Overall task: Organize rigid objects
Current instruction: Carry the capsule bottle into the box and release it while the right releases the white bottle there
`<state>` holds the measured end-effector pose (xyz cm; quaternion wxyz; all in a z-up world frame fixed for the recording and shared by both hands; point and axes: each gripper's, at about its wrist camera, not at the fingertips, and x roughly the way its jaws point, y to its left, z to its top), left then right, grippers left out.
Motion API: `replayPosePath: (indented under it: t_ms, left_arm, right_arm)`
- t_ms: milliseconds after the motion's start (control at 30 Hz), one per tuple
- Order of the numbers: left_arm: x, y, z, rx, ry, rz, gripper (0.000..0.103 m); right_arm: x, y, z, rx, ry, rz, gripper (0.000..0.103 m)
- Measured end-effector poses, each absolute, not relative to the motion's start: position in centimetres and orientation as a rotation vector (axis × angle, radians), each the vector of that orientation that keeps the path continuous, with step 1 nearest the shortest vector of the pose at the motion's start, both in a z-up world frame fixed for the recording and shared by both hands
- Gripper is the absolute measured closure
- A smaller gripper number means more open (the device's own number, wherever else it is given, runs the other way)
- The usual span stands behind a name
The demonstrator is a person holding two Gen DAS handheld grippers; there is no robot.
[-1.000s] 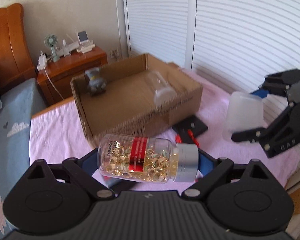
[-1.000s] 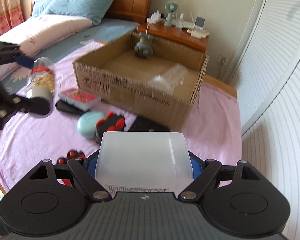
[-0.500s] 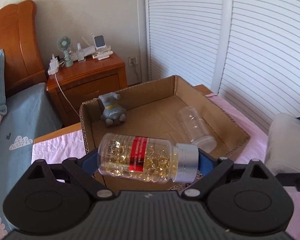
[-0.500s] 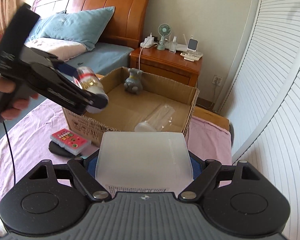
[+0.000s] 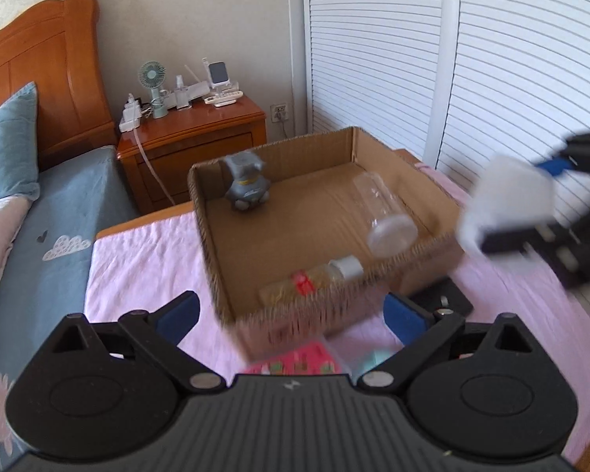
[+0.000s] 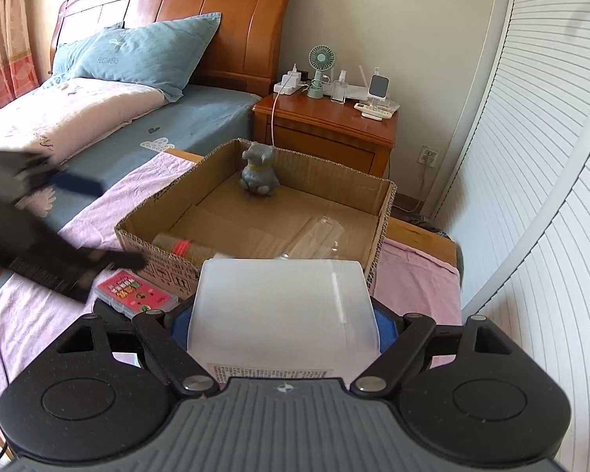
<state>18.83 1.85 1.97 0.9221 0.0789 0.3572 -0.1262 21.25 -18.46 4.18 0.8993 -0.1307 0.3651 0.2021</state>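
The left gripper (image 5: 291,316), spread wide, has just dropped the capsule bottle (image 5: 310,279) into the cardboard box (image 5: 208,236), while the right gripper (image 6: 283,314) clamps the white tub (image 6: 283,306), likely next

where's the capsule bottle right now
In the left wrist view the capsule bottle lies on its side inside the cardboard box, against the near wall, just in front of the clear jar.
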Motion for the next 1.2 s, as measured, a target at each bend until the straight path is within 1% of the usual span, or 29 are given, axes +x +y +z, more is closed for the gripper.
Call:
replayPosePath:
  t_ms: [333, 633, 700, 733, 767, 1200]
  left_arm:
    - [13.5, 3.9, 2.2, 0.073, 0.709, -0.194, 0.002]
    - [12.3, 5.8, 1.8, 0.063, 0.699, -0.107, 0.002]
    - [12.1, 6.3, 1.6, 0.047, 0.702, -0.1, 0.002]
    - [12.1, 6.5, 1.5, 0.043, 0.704, -0.098, 0.002]
    - [12.1, 6.6, 1.5, 0.04, 0.706, -0.094, 0.002]
    - [11.2, 6.5, 1.2, 0.03, 0.702, -0.083, 0.001]
  right_arm:
    - [26.3, -14.2, 4.5, -0.227, 0.801, 0.438, 0.017]
    - [31.4, -9.6, 3.1, -0.172, 0.874, 0.436, 0.016]
    - [32.3, -9.0, 2.7, -0.128, 0.887, 0.451, 0.013]
    - [32.6, -8.7, 2.5, -0.116, 0.896, 0.454, 0.005]
    - [32.6, -8.6, 2.4, -0.108, 0.895, 0.448, 0.0]
    - [29.1, -10.0, 2.2, -0.143, 0.914, 0.412, 0.0]
